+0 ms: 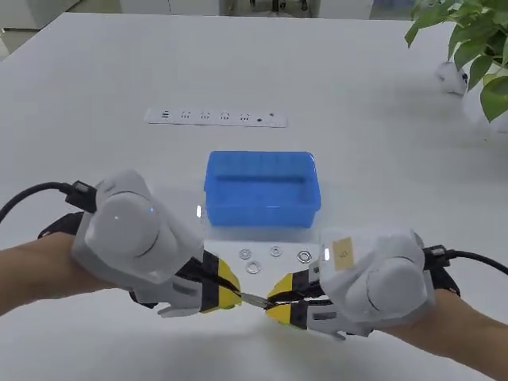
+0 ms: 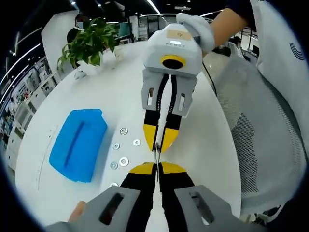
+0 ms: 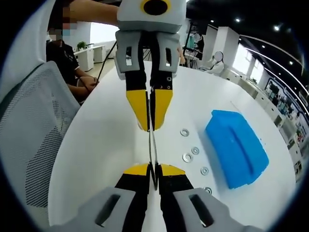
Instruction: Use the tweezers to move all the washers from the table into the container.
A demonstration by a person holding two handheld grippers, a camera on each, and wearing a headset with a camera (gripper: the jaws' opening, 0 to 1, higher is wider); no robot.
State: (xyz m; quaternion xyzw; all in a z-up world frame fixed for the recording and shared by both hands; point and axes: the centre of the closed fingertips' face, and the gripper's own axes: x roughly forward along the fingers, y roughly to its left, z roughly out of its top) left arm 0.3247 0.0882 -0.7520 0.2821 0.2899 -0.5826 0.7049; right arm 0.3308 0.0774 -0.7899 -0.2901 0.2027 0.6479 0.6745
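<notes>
Nearest the head camera: left gripper (image 1: 232,295) and right gripper (image 1: 273,305), tip to tip just above the worktop (image 1: 95,79), each pressed together on the same pair of tweezers (image 1: 254,300). Confirmed in both gripper views: slim steel tweezers pinched at one end by each gripper, bridging the short gap between them. Just beyond, on the far side: several washers (image 1: 275,252), flat on the worktop in a loose group, between the grippers and the blue container (image 1: 262,213). No washers visible inside the container. Farther off: power strip (image 1: 216,117); at far right, potted plant (image 1: 476,48). Handling, by judgement: washers small, light, rigid, smooth metal, lying flush, so likely to slide or flick away under a sideways push. Take each across the ring wall, one tweezer tip through the hole and one outside the rim. Tweezers thin and springy; hold along the mid-length flats, firmly enough to close the tips, never so hard as to twist or cross them. Task judged to be at its start.
</notes>
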